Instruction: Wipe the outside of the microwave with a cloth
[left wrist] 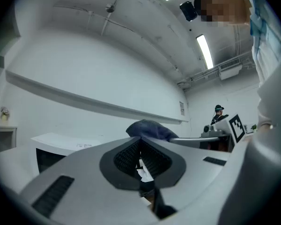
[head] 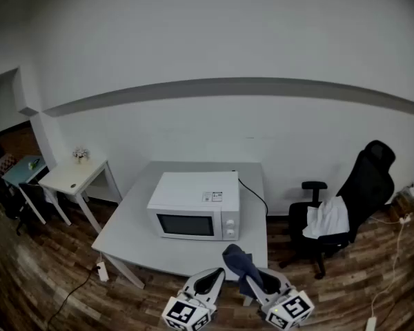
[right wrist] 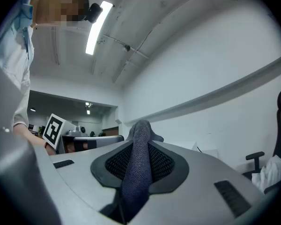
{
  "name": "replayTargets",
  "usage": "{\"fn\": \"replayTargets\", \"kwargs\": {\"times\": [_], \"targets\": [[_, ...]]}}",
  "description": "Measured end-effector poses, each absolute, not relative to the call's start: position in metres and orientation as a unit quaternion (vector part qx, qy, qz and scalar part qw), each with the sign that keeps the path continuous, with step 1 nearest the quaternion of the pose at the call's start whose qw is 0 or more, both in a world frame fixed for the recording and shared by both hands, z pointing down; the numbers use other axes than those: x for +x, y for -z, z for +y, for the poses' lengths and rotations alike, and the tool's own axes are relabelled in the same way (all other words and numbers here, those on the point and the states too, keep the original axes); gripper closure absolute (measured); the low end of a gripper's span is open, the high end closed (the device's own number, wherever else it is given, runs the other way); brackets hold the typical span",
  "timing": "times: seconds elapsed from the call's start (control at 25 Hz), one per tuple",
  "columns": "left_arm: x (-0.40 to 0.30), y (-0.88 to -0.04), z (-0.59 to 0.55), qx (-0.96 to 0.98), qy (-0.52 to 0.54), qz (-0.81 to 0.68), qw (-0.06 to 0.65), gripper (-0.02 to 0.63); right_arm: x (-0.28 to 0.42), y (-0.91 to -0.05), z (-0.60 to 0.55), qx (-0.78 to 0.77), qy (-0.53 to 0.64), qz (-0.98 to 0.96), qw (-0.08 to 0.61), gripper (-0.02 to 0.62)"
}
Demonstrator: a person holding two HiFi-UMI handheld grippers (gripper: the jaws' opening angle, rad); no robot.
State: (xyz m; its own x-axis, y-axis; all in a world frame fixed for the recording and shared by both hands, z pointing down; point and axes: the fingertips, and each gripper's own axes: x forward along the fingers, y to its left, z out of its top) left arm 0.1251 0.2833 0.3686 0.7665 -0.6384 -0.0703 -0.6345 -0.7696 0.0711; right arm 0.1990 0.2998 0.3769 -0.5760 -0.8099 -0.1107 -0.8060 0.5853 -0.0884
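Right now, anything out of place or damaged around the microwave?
Nothing stands out. The microwave sits upright on the table, door shut. The right gripper is shut on the cloth. Only loose item: white fabric draped on the chair.

White wall (head: 207, 40) with grey band (head: 228, 87), wood-plank floor (head: 27, 288), small white side table (head: 72, 176), black office chair (head: 369, 178), perhaps garment-draped.

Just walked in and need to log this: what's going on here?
A person holds two tools, facing a microwave on a table. The right tool is shut on a dark cloth; the left tool is shut and empty. Both hang short of the microwave; no wiping shows yet.
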Motion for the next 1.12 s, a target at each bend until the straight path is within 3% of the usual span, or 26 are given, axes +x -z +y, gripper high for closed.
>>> {"fn": "replayTargets", "kwargs": {"times": [0.44, 0.76, 1.12], "targets": [[0.124, -0.407, 0.263, 0.938, 0.043, -0.341, 0.039, 0.603, 0.175, -0.397, 0.28, -0.452, 0.021, 0.891, 0.047, 0.495], [0.099, -0.398, 0.246, 0.936, 0.05, -0.345, 0.039, 0.603, 0.157, -0.39, 0.261, -0.452, 0.034, 0.889, 0.064, 0.494], [0.055, -0.392, 0.186, 0.937, 0.056, -0.341, 0.045, 0.601, 0.146, -0.392, 0.191, -0.506, 0.055, 0.86, 0.038, 0.494]]}}
